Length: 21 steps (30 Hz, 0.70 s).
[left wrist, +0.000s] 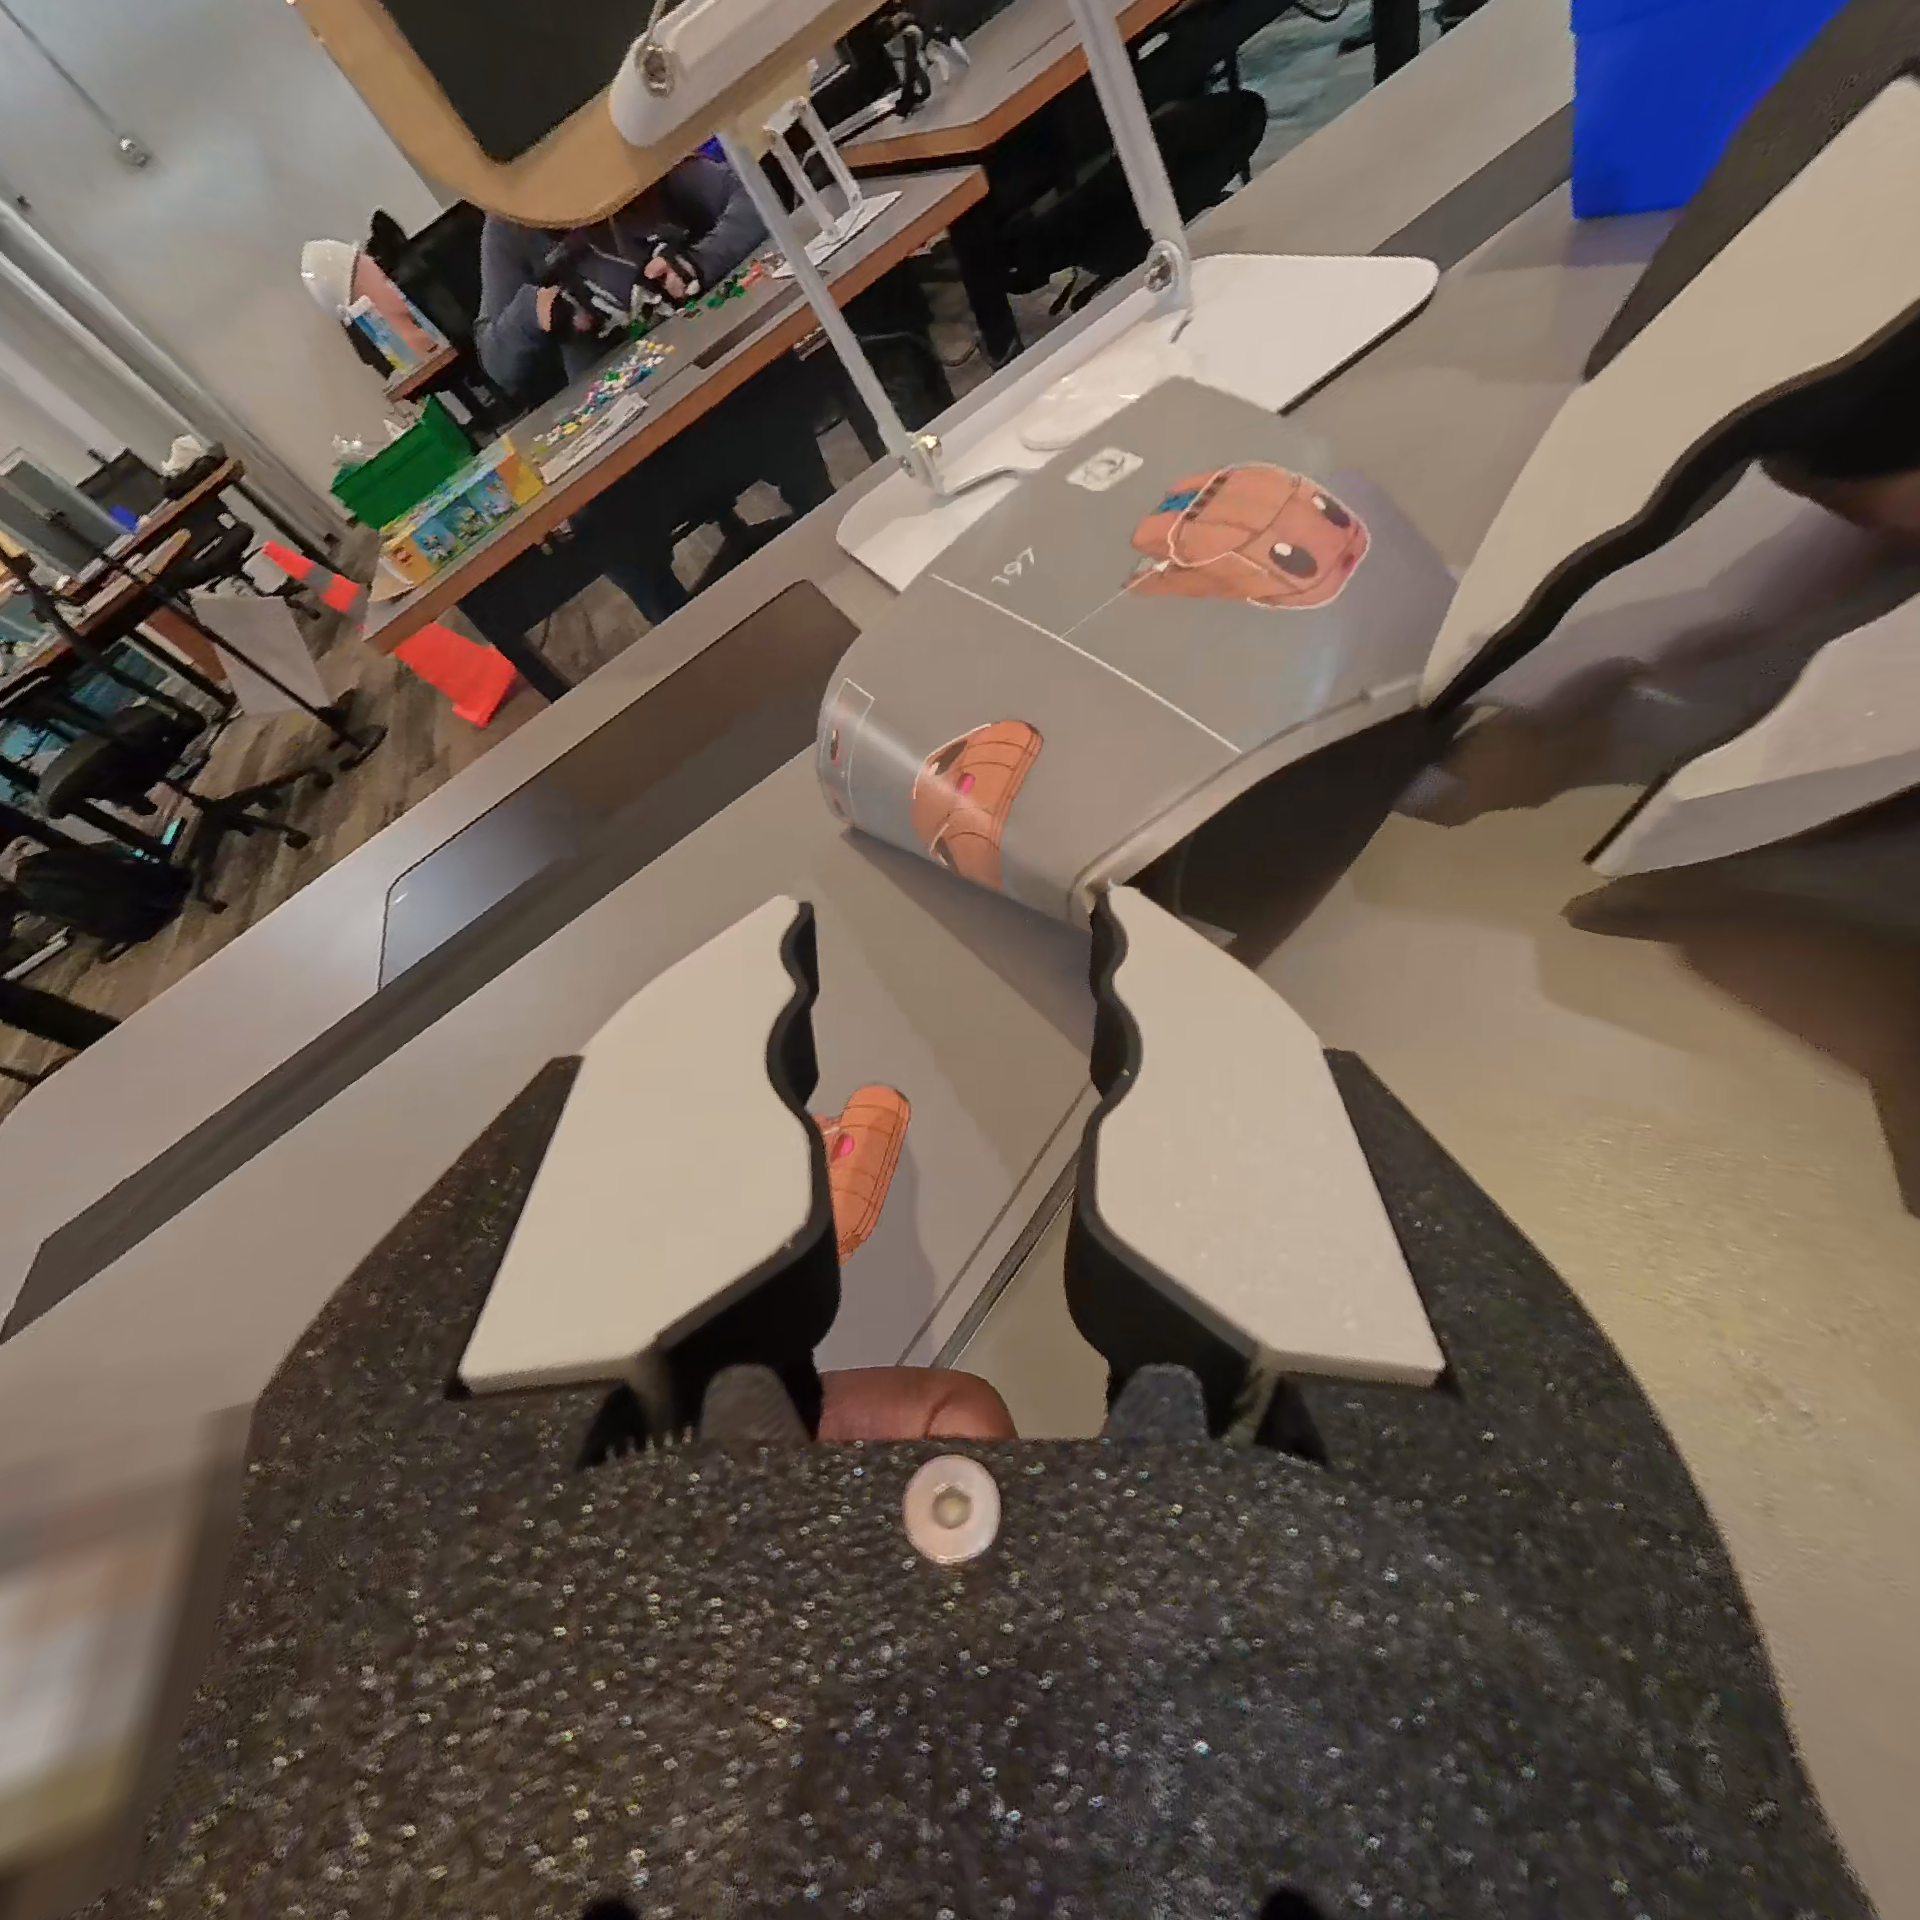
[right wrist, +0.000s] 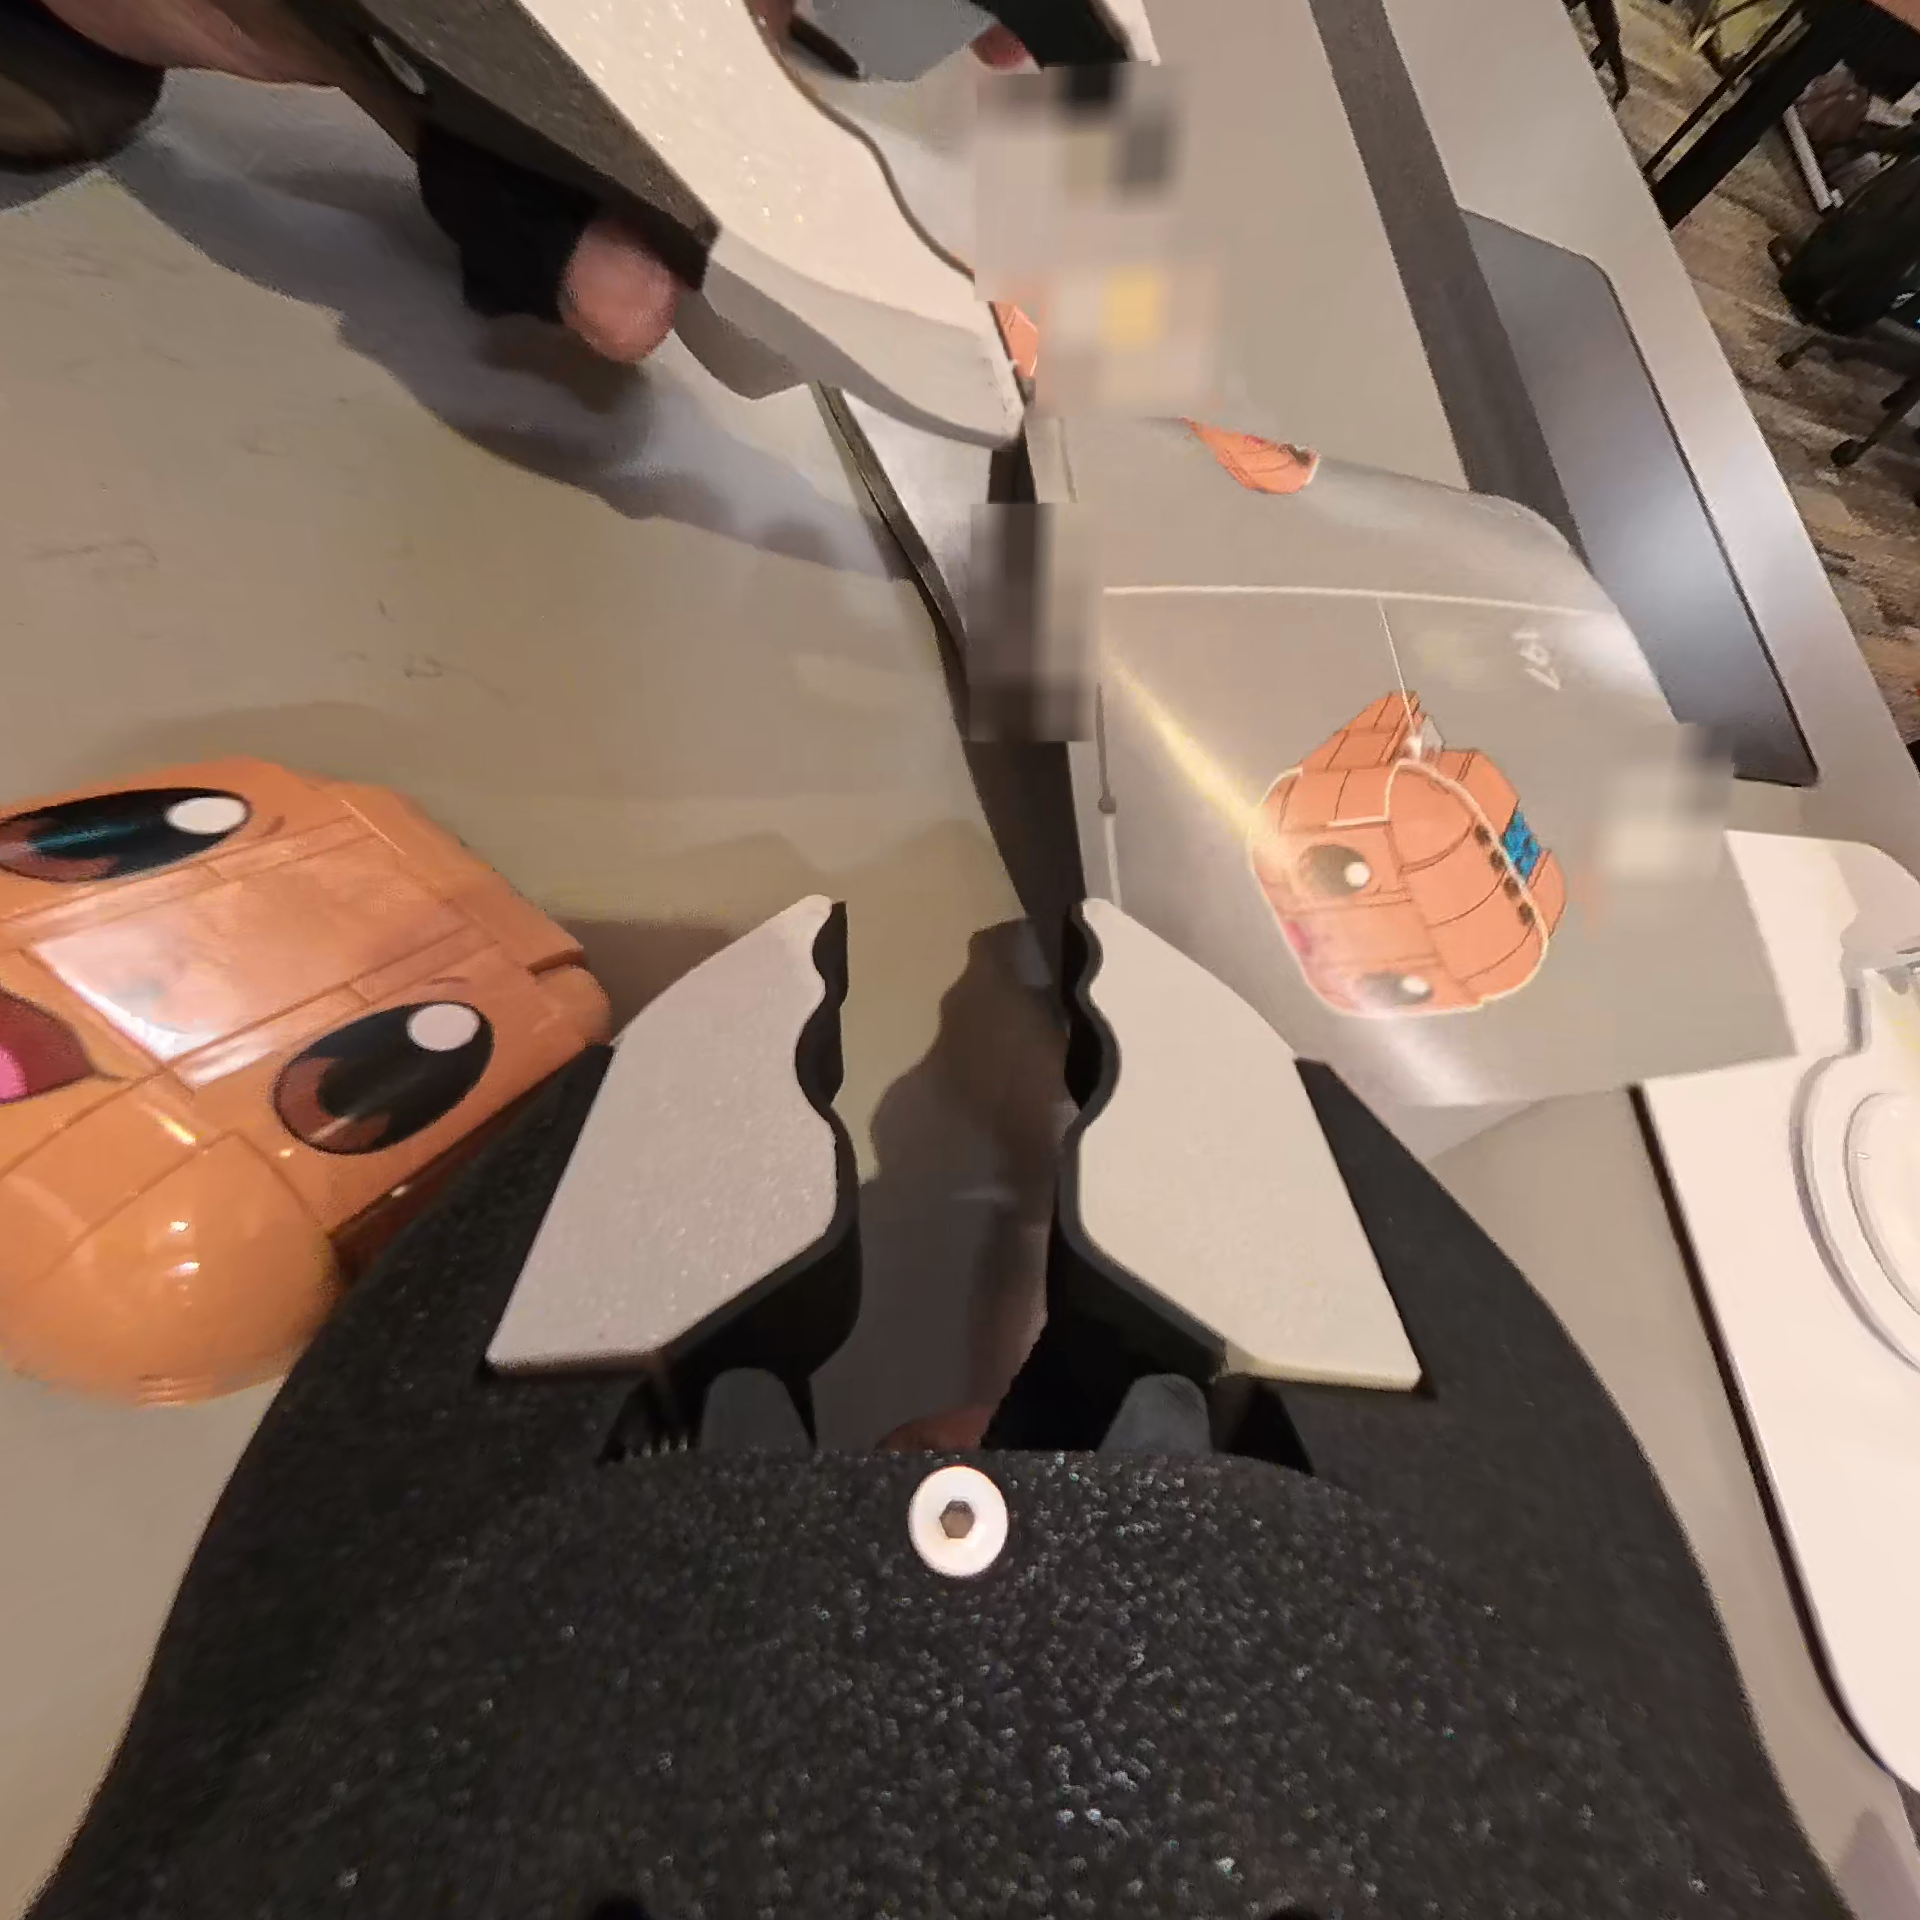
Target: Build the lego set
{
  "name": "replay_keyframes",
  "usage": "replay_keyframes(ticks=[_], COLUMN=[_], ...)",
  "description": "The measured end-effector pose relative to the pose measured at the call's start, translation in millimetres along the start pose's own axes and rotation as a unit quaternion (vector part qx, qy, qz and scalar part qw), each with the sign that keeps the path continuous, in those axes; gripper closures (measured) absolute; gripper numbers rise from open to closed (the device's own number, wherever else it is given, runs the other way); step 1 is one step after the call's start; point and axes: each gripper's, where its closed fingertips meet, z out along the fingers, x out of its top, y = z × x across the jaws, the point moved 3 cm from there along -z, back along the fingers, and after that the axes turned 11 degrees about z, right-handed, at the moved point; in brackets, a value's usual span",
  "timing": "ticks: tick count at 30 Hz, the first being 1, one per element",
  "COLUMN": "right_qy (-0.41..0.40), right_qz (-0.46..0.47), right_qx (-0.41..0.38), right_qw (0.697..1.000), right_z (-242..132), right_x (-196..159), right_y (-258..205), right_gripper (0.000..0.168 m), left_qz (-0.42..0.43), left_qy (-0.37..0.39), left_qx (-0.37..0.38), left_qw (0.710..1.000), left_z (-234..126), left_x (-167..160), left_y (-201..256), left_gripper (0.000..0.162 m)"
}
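Note:
An orange Lego head with black eyes (right wrist: 208, 1039) lies on the table, left of my right gripper. The grey instruction booklet (left wrist: 1143, 675) lies open ahead of both grippers, with one page curled up; it also shows in the right wrist view (right wrist: 1351, 727). My left gripper (left wrist: 951, 914) is open and empty over the booklet, its right fingertip at the curled page's lower edge. My right gripper (right wrist: 956, 920) is open and empty. In the left wrist view the right gripper (left wrist: 1517, 779) has its upper fingertip against the page's far edge.
A white stand base (left wrist: 1299, 322) sits on the table behind the booklet, and it also shows in the right wrist view (right wrist: 1766, 1195). A blue object (left wrist: 1683, 104) stands at the far right. The table edge (left wrist: 416, 883) runs to the left. A person (left wrist: 603, 270) works at another table.

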Motion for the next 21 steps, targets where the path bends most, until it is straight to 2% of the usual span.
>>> replay_keyframes(ticks=[8, 21], right_qy=[0.072, 0.067], right_qz=[-0.001, -0.019], right_qx=[-0.035, -0.075], right_qw=[0.997, 0.995], right_z=[-17.7, -24.5], right_x=[6.3, -0.6], right_y=[3.7, 4.6], right_gripper=[0.125, 0.126], left_qz=[-0.083, -0.258], left_qy=[-0.034, -0.038], left_qx=[0.041, -0.032], left_qw=[0.995, 0.965], left_z=[-11.4, -24.3], left_x=[-13.2, -31.8], left_y=[-9.8, -22.6], left_gripper=[0.111, 0.110])
